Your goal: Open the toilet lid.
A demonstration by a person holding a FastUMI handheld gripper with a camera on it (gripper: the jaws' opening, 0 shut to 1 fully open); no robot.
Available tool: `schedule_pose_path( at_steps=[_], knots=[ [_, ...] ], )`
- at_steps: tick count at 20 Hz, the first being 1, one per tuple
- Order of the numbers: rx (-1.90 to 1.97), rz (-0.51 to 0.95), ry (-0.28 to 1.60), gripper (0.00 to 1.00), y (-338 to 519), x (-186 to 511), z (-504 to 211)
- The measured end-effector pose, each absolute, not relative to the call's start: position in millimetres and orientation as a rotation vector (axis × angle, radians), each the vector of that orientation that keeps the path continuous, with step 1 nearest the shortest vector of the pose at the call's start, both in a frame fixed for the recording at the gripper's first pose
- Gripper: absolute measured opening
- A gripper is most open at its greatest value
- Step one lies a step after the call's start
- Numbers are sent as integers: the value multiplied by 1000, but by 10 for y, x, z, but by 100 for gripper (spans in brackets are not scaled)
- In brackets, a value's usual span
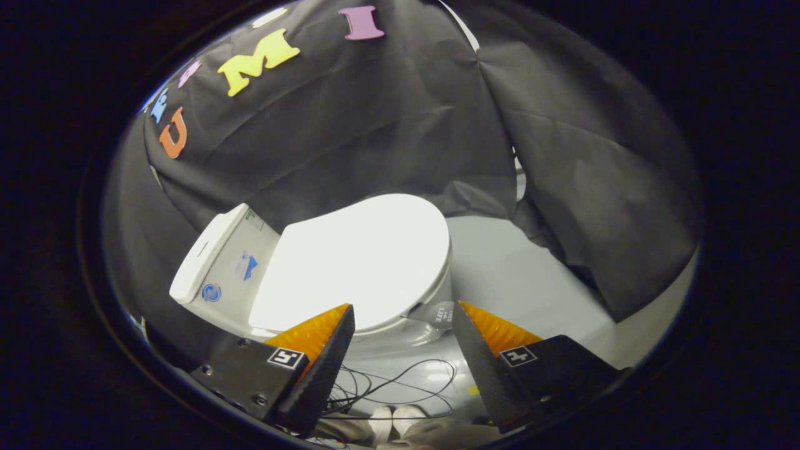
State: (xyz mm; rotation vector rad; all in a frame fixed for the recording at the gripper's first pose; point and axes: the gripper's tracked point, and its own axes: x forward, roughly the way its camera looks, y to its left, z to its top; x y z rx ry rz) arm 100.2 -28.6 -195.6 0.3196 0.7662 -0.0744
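Note:
A white toilet point(219, 275) stands ahead of me, seen from above and tilted in the view. Its lid point(356, 262) lies flat and closed over the bowl, brightly lit. The tank point(206, 256) is to the left of the lid, with small blue stickers on its side. My gripper point(403, 309) is open, its two fingers spread wide with nothing between them. The fingertips point(340, 319) hang above the near rim of the lid, apart from it.
Black cloth point(375, 112) walls the booth behind and to the right of the toilet. A grey floor point(512, 275) runs to the right of the bowl. Thin dark cables point(400, 381) lie on the floor below the fingers, near a person's light shoes point(394, 420).

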Motion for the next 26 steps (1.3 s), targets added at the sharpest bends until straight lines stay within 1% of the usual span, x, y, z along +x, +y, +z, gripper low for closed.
schedule_pose_path(
  at_steps=[4, 6, 13, 15, 19, 22, 26],
  knots=[
    [369, -96, 870, 98, -429, 1099, -2309],
    [424, -107, 892, 98, -504, 1152, -2421],
    [563, -67, 967, 97, -567, 1239, -2738],
    [601, -56, 976, 95, -573, 1257, -2808],
    [725, -27, 940, 91, -540, 1364, -2816],
    [792, -2, 927, 80, -495, 1372, -2871],
    [960, 29, 902, 71, -441, 1412, -2871]
  ],
)
